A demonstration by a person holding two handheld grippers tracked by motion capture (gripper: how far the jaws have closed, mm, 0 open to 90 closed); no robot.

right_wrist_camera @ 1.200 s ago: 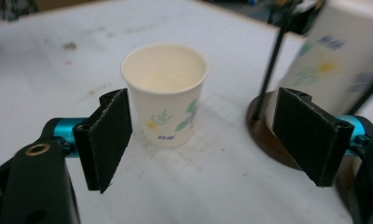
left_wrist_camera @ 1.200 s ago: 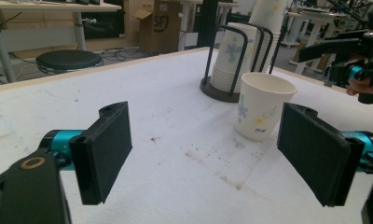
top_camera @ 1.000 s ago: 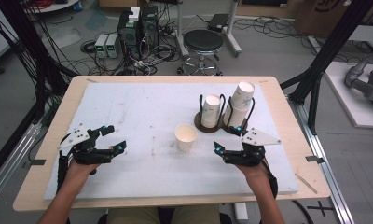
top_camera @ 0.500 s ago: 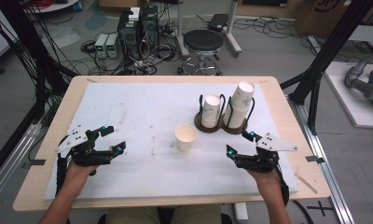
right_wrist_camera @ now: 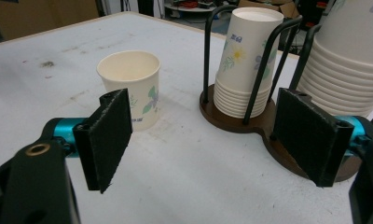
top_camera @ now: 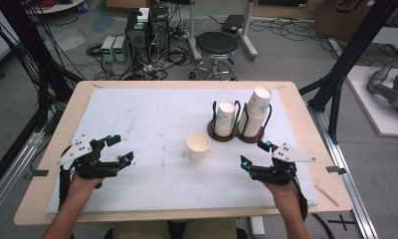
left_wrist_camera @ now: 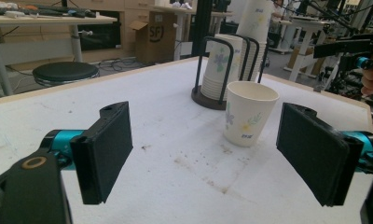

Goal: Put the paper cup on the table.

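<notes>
From the right hand-held gripper (right_wrist_camera: 198, 144) view, the taller cup stack (right_wrist_camera: 357, 60) runs off the top and right edges, so its top is lost, and the brown holder base (right_wrist_camera: 250, 123) slips behind the right-side pad. From the left hand-held gripper (left_wrist_camera: 203, 149) view, the rear stack (left_wrist_camera: 259, 23) is cut by the top edge, and the loose cup (left_wrist_camera: 247, 112) covers part of the nearer stack (left_wrist_camera: 222, 70). From above, the cup prints are too small to read, and the person's forearms leave the bottom edge.
</notes>
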